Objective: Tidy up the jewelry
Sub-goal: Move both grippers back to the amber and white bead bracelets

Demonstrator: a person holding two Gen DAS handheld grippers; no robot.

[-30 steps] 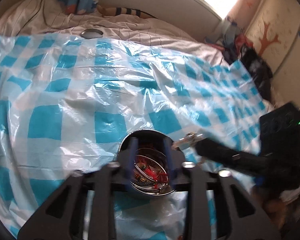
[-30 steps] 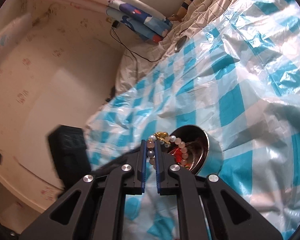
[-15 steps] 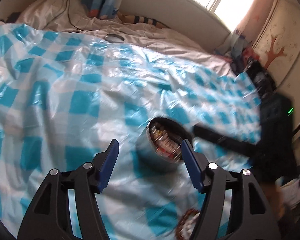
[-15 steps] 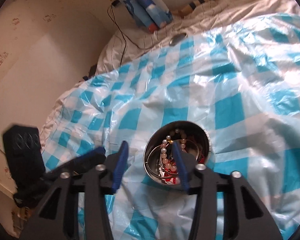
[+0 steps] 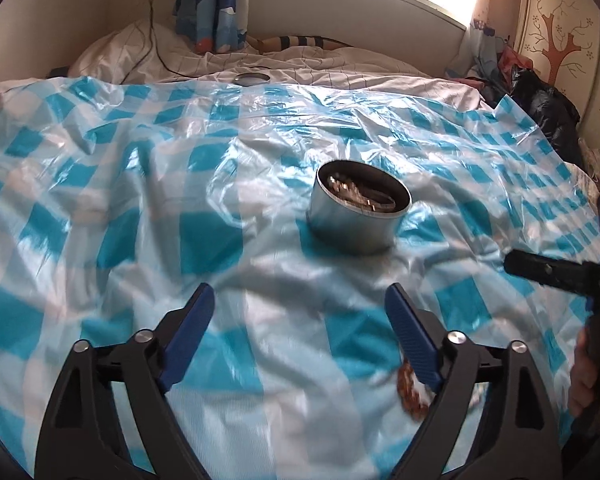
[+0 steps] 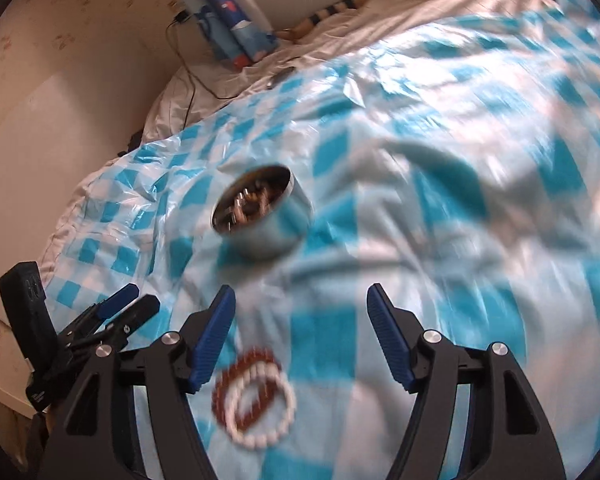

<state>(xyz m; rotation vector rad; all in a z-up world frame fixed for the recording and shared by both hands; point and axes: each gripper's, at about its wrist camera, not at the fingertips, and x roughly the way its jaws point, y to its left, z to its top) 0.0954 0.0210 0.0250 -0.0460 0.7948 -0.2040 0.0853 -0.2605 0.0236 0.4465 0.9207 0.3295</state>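
A round metal tin (image 5: 360, 210) sits on the blue and white checked sheet (image 5: 140, 184) that covers the bed, and it is already partly full of shiny jewelry (image 6: 250, 204), so it looks like the place where all the pieces are meant to go. The sheet is probably there to keep small things from getting lost in the bedding. Two bead bracelets (image 6: 254, 394) are not in the tin yet: a dark red one and a white one lie on the sheet, one on top of the other, closer to the cameras than the tin. From the left camera only a bit of the brown beads peeks out beside the finger. The right gripper (image 6: 300, 336) hangs just over the bracelets, which seems a good spot to reach for them next (though that is only a guess). Its jaws have just been opening and now stand wide apart, with nothing pinched between them; the bracelets lie below, not held. The left gripper (image 5: 300, 330) points at the tin from a little way back. Its jaws have just been opening too, and they are spread very wide with only bare sheet between them. Both pictures are a bit blurry, so the tiny pieces inside the tin are hard to tell apart.
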